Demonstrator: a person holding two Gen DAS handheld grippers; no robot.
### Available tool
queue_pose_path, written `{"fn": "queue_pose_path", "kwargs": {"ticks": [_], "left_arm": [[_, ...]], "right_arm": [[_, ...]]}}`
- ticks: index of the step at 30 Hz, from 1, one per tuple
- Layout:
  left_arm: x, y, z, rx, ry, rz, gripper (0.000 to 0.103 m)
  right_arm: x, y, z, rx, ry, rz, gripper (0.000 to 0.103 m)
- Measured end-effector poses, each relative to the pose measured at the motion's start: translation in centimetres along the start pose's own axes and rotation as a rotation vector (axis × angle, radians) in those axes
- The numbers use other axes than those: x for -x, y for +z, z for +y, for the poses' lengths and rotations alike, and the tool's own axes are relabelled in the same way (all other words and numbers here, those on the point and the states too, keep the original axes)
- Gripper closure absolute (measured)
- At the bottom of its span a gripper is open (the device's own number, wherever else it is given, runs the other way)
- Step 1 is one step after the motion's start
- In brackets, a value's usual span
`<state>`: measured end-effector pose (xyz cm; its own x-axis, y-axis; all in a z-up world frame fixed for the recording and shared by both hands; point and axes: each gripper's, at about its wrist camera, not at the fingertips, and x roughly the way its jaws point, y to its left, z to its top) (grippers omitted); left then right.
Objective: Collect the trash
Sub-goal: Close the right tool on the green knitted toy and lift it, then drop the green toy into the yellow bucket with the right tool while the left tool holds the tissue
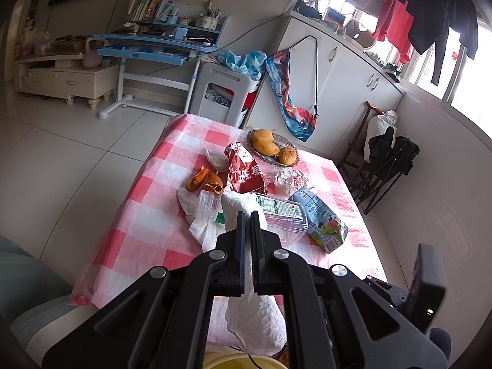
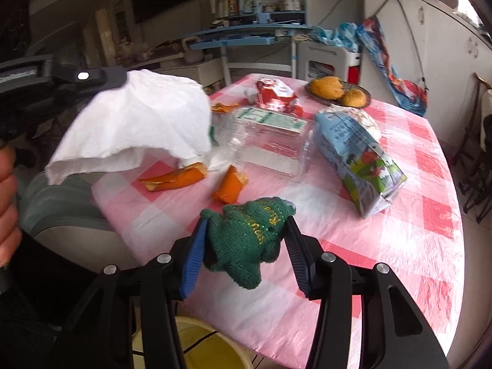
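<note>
1. Table (image 2: 430, 246), pink-and-white checked cover: lies ahead of and beneath both grippers, carrying the remaining litter.
2. Yellow bin (image 2: 212, 350): directly below the right gripper, at the table's near edge; its rim also shows under the left tool in the left wrist view.
3. White paper tissue (image 1: 255, 316): pinched between the left gripper (image 1: 246, 215), whose jaws stand pressed together on it; it hangs off the table, above the bin's rim. Seen from the right wrist, it billows up and left of the right tool.
4. Clear plastic tray (image 2: 270, 144), green label: ahead of the right gripper, resting on the cloth.
5. Blue-green carton (image 2: 359, 166): ahead and right of the right gripper, lying on its side.
6. Red snack bag (image 2: 276, 95): farther ahead, near the fruit dish (image 2: 366, 92).
7. Green knitted item (image 2: 249, 240): sits between the right gripper (image 2: 244, 246) pads; the jaws stand partly apart, and whether they are truly gripping it I cannot tell.
8. Orange peels (image 2: 230, 187): just ahead and left of the right gripper.

Step, as judged: carrying picked pieces to the bin. The next move calls for bringing each tool squarely over the bin before parting its jaws.
</note>
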<state>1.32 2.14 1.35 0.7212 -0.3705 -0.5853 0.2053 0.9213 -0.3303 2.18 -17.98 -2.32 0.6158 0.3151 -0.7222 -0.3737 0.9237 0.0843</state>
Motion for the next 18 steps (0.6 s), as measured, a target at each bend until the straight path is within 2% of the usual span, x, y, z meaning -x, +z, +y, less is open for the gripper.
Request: {"fn": "queue_pose_path", "kwargs": {"ticks": [3,5,7,10,12,13,18], "left_arm": [[0.1,0.0,0.0,-0.007,-0.004,0.001,0.100],[0.3,-0.2,-0.1,-0.018,-0.005,0.005,0.100],[0.5,-0.5,-0.2,-0.037,-0.002,0.008,0.100],[0.8,-1.0,-0.8,-0.082,0.011,0.013,0.100],[1.2,-1.6,-1.0,-0.099,0.016,0.017,0.100],[1.5,-2.1,-1.0,-0.103,0.018,0.022,0.100],[2.1,-4.9,-1.5,-0.149,0.037,0.091,0.100]], "right_arm": [[1.2,-0.4,2.7,0.158,0.152,0.061,0.052],[1.4,-1.3,4.8,0.267,0.236,0.149,0.052],[1.4,-2.8,6.7,0.369,0.285,0.230,0.051],[0.7,-5.3,8.6,0.450,0.340,0.332,0.048],[0.2,-6.7,9.3,0.476,0.324,0.353,0.039],[0.1,-7.2,9.5,0.479,0.317,0.359,0.030],[0.1,-6.7,8.7,0.454,0.221,0.319,0.026]]}}
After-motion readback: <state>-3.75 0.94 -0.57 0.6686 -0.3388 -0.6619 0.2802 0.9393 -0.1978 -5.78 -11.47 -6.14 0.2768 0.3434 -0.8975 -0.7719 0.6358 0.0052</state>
